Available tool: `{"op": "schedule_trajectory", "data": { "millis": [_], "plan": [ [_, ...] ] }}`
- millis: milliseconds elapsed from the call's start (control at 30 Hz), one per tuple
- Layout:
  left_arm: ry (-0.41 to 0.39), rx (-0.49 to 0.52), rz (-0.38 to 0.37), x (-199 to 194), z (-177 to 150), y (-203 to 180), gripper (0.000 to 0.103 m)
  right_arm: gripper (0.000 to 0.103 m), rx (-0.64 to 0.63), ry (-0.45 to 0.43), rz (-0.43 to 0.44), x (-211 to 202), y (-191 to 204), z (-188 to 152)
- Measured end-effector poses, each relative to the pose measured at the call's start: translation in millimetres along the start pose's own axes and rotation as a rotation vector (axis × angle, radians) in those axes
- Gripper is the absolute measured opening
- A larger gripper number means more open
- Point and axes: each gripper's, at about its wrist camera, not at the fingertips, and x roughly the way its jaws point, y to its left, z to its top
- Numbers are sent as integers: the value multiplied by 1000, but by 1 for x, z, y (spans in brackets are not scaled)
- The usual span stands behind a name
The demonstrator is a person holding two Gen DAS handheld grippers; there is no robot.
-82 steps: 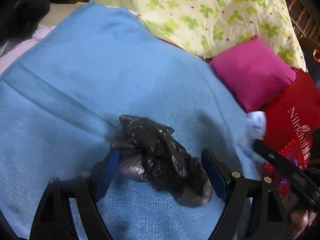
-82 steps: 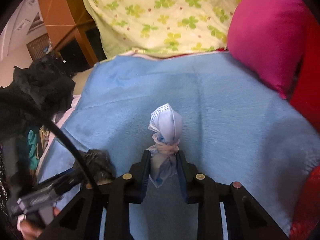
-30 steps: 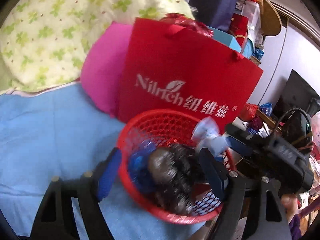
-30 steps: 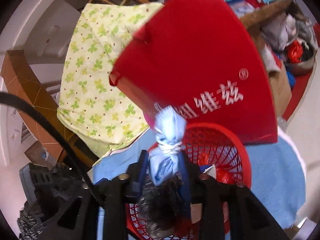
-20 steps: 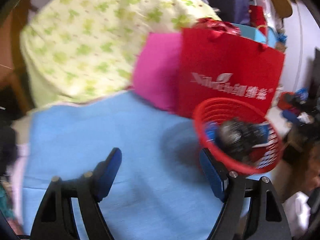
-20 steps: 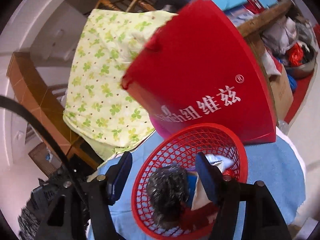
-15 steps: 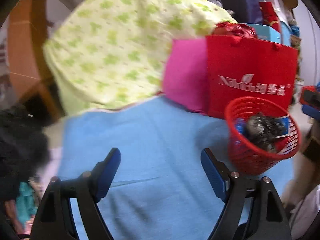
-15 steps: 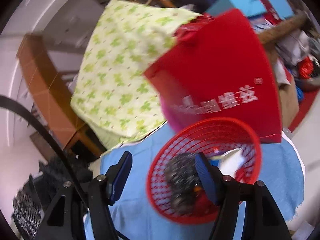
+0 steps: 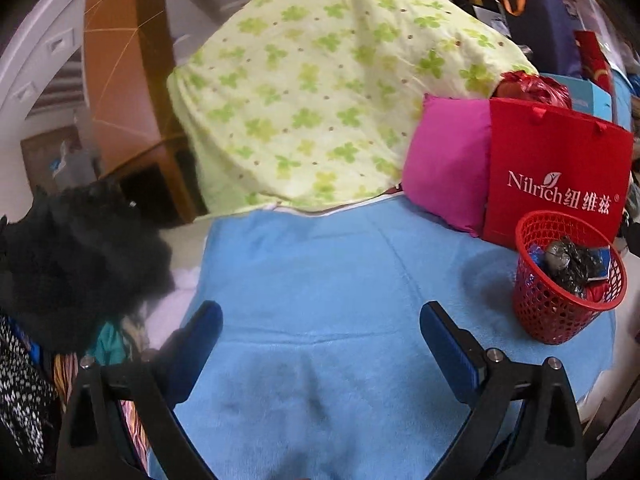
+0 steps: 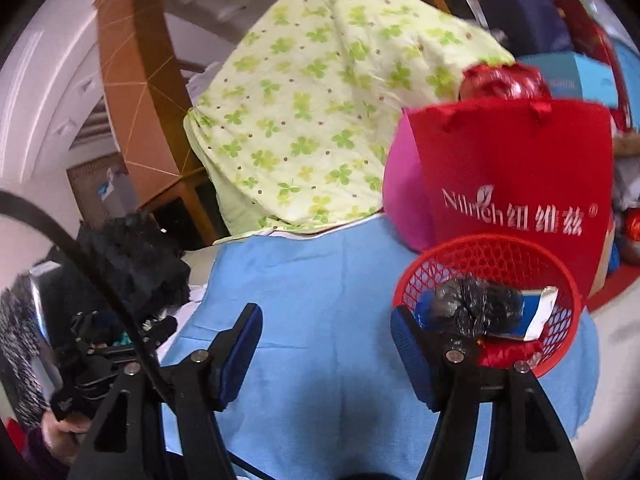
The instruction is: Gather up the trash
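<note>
A red mesh basket (image 9: 538,312) stands at the right edge of the blue blanket (image 9: 320,280). It holds a crumpled black plastic bag (image 9: 570,262) and other scraps. The basket also shows in the right wrist view (image 10: 564,276), with the black bag (image 10: 476,306) and a blue-and-white wrapper (image 10: 538,312) inside. My left gripper (image 9: 320,332) is open and empty above the blanket, left of the basket. My right gripper (image 10: 326,334) is open and empty, its right finger just in front of the basket.
A red paper bag (image 9: 556,176) and a pink cushion (image 9: 444,164) stand behind the basket. A green clover quilt (image 9: 320,92) is piled at the back. A dark heap of clothes (image 9: 76,252) lies left of the blanket. The left gripper's body shows in the right wrist view (image 10: 92,356).
Both grippers let go of their trash over the basket, the black bag and the blue tissue bundle now lie in it. Both grippers opened and pulled back left over the blanket.
</note>
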Motion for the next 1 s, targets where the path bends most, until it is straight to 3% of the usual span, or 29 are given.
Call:
{"op": "schedule_trajectory", "data": {
  "millis": [167, 567, 1000],
  "plan": [
    [18, -6, 15, -5, -2, -1, 99, 81, -66, -66, -90, -16, 17, -11],
    [39, 54, -16, -8, -4, -35, 99, 81, -53, 0, -187, -37, -9, -27],
    [52, 84, -62, -16, -2, -60, 99, 81, -41, 34, -213, -55, -23, -36]
  ]
}}
